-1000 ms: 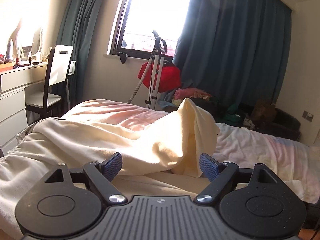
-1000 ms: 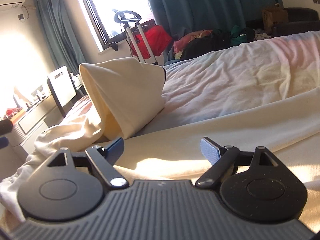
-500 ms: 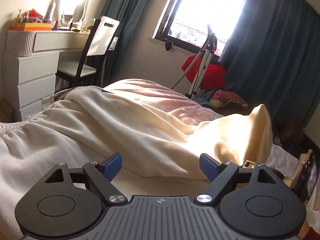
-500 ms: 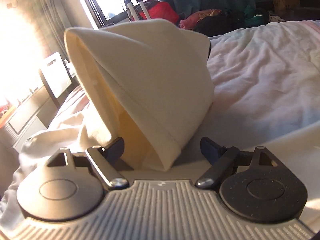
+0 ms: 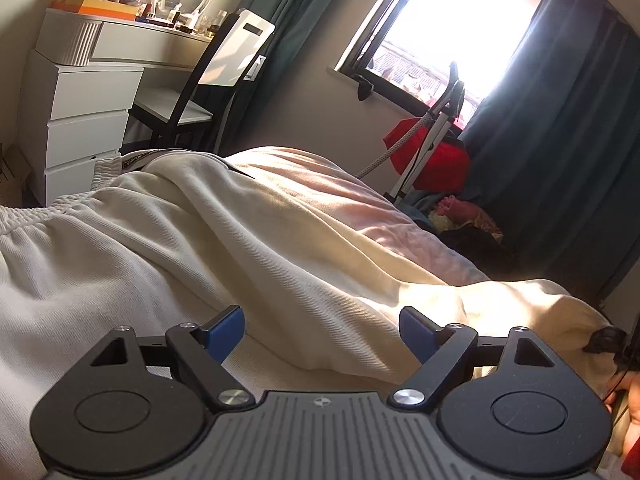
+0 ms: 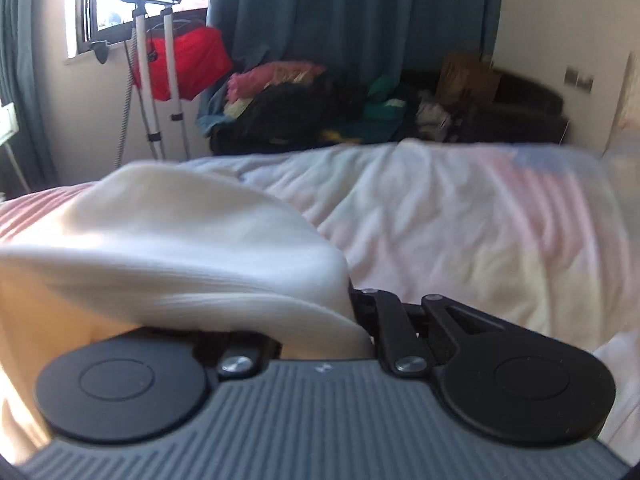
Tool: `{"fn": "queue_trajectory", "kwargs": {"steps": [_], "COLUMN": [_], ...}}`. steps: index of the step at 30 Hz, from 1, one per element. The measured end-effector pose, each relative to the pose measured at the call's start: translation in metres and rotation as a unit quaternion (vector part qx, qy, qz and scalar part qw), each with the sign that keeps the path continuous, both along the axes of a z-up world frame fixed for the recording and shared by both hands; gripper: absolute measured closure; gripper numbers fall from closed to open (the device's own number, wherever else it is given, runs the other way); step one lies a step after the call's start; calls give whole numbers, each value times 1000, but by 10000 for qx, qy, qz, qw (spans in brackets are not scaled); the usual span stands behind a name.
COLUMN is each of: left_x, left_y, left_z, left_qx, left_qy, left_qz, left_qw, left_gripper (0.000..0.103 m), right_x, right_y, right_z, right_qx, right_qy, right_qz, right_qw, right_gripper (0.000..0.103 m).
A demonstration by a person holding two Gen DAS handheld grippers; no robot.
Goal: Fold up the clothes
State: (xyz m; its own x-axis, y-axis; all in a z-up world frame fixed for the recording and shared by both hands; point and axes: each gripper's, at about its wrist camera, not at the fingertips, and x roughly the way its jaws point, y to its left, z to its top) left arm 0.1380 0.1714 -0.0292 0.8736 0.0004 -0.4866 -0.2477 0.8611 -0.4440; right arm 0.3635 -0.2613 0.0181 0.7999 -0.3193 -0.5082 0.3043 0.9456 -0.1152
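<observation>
A cream garment with a ribbed elastic waistband (image 5: 36, 216) lies spread across the bed. My left gripper (image 5: 320, 330) hovers low over the cream garment (image 5: 168, 264), open, with nothing between its blue pads (image 5: 224, 330). At the far right of that view a corner of the cloth (image 5: 560, 312) is bunched up beside a person's hand (image 5: 628, 412). In the right wrist view my right gripper (image 6: 316, 312) is shut on a thick fold of the cream garment (image 6: 180, 248). The fold drapes over the left finger and hides both pads.
The bed carries a pale pink and white sheet (image 6: 460, 220). A white dresser (image 5: 80, 92) and a chair (image 5: 224, 64) stand at the left. A garment steamer stand (image 6: 156, 60) with a red item, a pile of clothes (image 6: 320, 108) and dark curtains sit under the window.
The right gripper has shut on the raised cream fold that stood between its open fingers, and the fold now lies lower. The left gripper has swung left and stays open.
</observation>
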Motion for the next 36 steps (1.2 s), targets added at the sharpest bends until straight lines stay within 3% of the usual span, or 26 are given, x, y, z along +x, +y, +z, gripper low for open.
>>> {"fn": "queue_trajectory", "kwargs": {"steps": [4,5,7,9,12,14,16,19,21,23,24,25,27,29,33,36], "left_x": [-1,-1,-1,-1,-1,-1,-1,1,4,5,6,7,8,9,12,15], "left_y": [-6,-8,-10,-12,-15,-17,-18,-23,-26,-29,-31,-32,-34,-35,-36,-37], "left_z": [2,2,2,1,0,-1,-1,-3,-6,-9,-10,-11,-14,-17,-22,-26], "left_qx": [67,96,125,158,219,259,300,309,296,293,306,319,291,308,389,440], "left_qy": [-11,-5,16,33,52,64,76,128,169,203,224,245,278,298,372,416], "left_qz": [-113,-133,-164,-191,-226,-250,-273,-329,-372,-407,-417,-426,-454,-463,-431,-439], "left_qw": [9999,9999,9998,9997,9995,9993,9991,9989,9987,9985,9984,9983,9982,9980,9976,9972], "left_gripper": [17,17,17,17,17,17,17,17,17,17,17,17,17,17,17,17], "right_x": [-8,-14,-27,-40,-54,-66,-85,-113,-131,-145,-148,-147,-145,-137,-112,-100], "right_y": [-4,-1,10,6,-21,-44,-65,-89,-96,-104,-107,-111,-117,-111,-116,-138], "right_z": [25,22,0,-25,-58,-78,-84,-85,-79,-75,-78,-84,-97,-115,-125,-128], "right_qx": [-1260,-1648,-2735,-2866,-1695,-818,-20,906,1450,2411,3052,3745,5002,5797,5997,5697], "right_qy": [-533,-622,-649,-414,329,702,630,410,247,103,15,-68,-215,-288,-828,-1230], "right_qz": [209,322,683,943,818,722,703,694,692,703,691,678,599,335,45,-935], "right_qw": [9904,9838,9573,9525,9816,9916,9955,9926,9867,9679,9498,9247,8635,8136,7959,8072], "right_gripper": [91,91,90,89,86,84,59,31,26,23,20,19,19,20,20,22]}}
